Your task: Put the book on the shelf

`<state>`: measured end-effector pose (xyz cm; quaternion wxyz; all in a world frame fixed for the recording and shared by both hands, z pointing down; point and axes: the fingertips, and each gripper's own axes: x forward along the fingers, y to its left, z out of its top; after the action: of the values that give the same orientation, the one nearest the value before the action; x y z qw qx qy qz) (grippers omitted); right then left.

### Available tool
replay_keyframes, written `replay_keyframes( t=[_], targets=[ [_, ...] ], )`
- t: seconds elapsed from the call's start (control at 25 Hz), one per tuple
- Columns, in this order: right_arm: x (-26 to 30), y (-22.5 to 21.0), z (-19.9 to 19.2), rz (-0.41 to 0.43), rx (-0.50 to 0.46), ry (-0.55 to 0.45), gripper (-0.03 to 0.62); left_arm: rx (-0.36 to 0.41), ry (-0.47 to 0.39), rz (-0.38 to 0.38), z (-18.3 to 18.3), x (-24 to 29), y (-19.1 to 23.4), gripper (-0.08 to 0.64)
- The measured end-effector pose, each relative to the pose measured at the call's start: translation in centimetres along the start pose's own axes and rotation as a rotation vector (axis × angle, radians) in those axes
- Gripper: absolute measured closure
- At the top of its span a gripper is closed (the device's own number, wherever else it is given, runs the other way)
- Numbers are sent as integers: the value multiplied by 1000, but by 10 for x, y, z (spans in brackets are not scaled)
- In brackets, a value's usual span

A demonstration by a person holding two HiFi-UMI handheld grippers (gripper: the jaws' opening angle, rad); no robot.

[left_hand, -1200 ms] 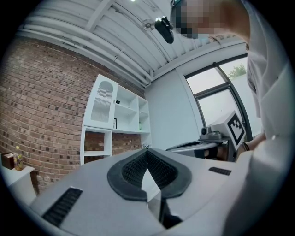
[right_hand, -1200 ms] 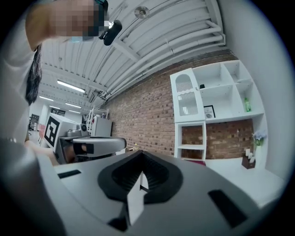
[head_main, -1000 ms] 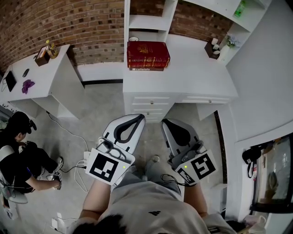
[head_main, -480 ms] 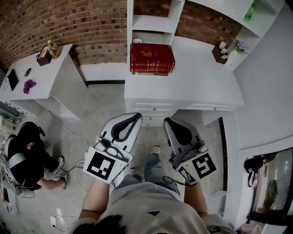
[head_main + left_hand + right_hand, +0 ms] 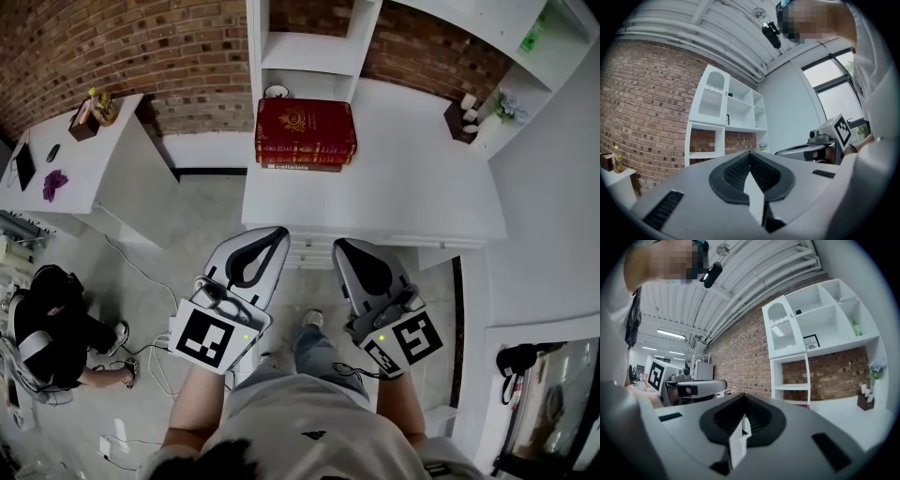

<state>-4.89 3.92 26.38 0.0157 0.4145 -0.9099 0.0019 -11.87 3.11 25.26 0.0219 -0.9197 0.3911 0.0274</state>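
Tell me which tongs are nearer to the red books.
Left, slightly. The left tongs face the left part of the red books; the right tongs face their right end from a little farther back.

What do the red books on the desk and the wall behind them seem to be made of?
Red books: hard covers that look like red cloth or imitation leather, with a gold emblem on top; the exact finish is hard to tell from here.
Wall: bare reddish-brown brick with pale mortar lines, matte and rough-looking.

Books [image 5: 306, 134] stacked on desk [image 5: 403, 187], shelf [image 5: 307, 53] behind, perhaps a cup [image 5: 275, 92] beside them
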Motion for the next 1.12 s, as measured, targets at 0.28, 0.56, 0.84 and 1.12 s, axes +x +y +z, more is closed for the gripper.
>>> replay_keyframes(
  t=[0.28, 0.56, 0.84, 1.12],
  targets=[
    [19, -46, 1, 43, 12, -5, 583, 9, 14, 33, -3, 46, 11, 549],
    [31, -81, 2, 107, 22, -10, 583, 14, 24, 89, -1, 80, 18, 549],
    [34, -105, 1, 146, 37, -30, 583, 47, 57, 121, -3, 100, 14, 549],
    [47, -111, -3, 177, 49, -33, 583, 56, 86, 155, -10, 103, 22, 549]
  ],
)
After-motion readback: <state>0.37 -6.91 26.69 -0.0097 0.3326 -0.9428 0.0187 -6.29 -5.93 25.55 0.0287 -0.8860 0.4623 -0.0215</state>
